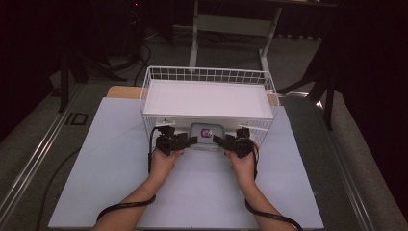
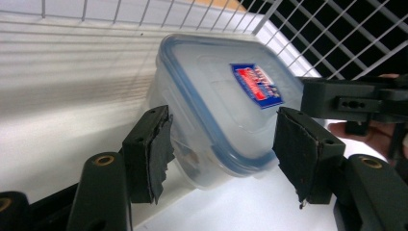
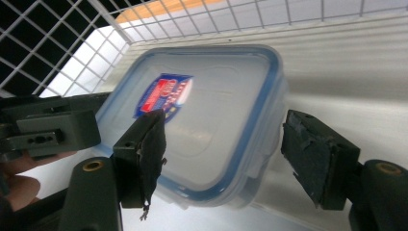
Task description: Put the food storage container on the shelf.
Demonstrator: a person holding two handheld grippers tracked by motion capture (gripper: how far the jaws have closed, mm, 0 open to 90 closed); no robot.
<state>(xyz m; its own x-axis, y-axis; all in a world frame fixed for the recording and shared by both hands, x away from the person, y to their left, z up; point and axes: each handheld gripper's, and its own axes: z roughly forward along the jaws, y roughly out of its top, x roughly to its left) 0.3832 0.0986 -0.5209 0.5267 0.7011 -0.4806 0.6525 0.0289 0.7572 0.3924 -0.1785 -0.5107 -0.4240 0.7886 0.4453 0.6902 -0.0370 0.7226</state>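
- Desk (image 1: 120, 183): white, bearing a wire rack (image 1: 208, 76) with a shelf.
- Box (image 1: 206, 134): clear, blue-rimmed lid, sitting under the shelf at the rack's front.
- Left tongs (image 1: 192, 140) and right tongs (image 1: 217, 139): both apart, flanking the box's ends, pads not pressing.
- Draw both back level so you don't nudge the box.
- Its contents are hard to make out.

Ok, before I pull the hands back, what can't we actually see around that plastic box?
- Box contents: the plastic box has a cloudy lid; nothing inside can be made out in either gripper view.
- Label text: blurred in both gripper views, too small in the high view.
- Box's underside and back: hidden in the high view under the wire rack shelf.
- Left gripper and right gripper fingers: too small and dark in the high view.
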